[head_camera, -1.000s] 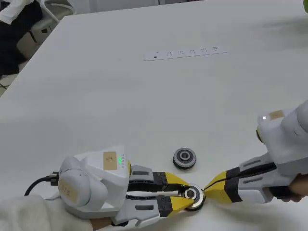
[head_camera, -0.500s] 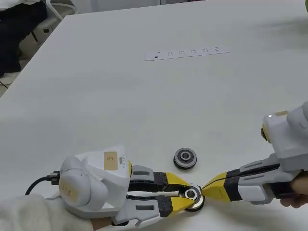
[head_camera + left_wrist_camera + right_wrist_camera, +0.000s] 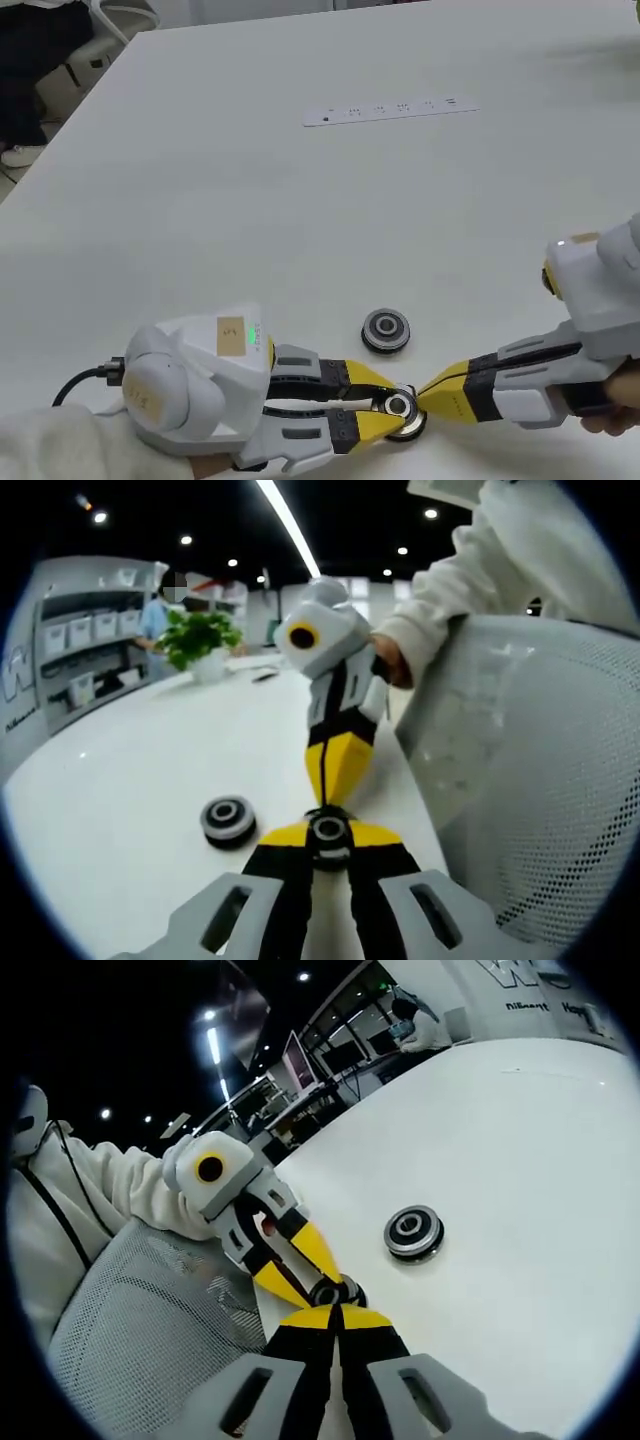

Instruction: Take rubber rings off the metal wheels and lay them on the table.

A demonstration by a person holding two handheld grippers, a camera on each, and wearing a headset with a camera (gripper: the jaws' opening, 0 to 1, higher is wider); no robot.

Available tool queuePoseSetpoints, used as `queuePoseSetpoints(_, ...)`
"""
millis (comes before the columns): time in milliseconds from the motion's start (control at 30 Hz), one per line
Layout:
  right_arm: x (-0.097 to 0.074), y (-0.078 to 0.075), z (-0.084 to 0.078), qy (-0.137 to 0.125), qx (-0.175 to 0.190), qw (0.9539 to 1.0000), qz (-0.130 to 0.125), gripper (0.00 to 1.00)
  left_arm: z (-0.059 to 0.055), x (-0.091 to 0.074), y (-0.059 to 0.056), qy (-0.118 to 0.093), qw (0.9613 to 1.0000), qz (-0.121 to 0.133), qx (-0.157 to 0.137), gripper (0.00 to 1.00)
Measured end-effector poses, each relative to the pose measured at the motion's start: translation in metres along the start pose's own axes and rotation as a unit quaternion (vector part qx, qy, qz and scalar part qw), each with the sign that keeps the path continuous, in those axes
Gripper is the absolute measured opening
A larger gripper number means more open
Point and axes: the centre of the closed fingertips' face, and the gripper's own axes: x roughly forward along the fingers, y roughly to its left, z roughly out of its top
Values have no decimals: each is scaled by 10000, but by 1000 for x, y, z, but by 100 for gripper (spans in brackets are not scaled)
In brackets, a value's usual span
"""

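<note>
Left gripper: clamped on metal wheel, yellow jaws on either side of it. Right gripper: jaws pressed together, tips touching that wheel's rim opposite the left gripper; cannot tell if rubber ring is pinched. Second wheel: near, just left of left jaws, flat on table, black ring on. Power strip: far ahead.

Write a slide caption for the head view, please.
Left gripper holds a wheel; right gripper, shut, at its edge.
</note>
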Motion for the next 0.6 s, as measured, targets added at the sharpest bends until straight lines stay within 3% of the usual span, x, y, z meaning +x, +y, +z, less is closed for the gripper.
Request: queuePoseSetpoints(600, 0, 5, 2, -36, -92, 9999, 122, 0, 0, 1, 1, 8, 10000, 6, -2, 13)
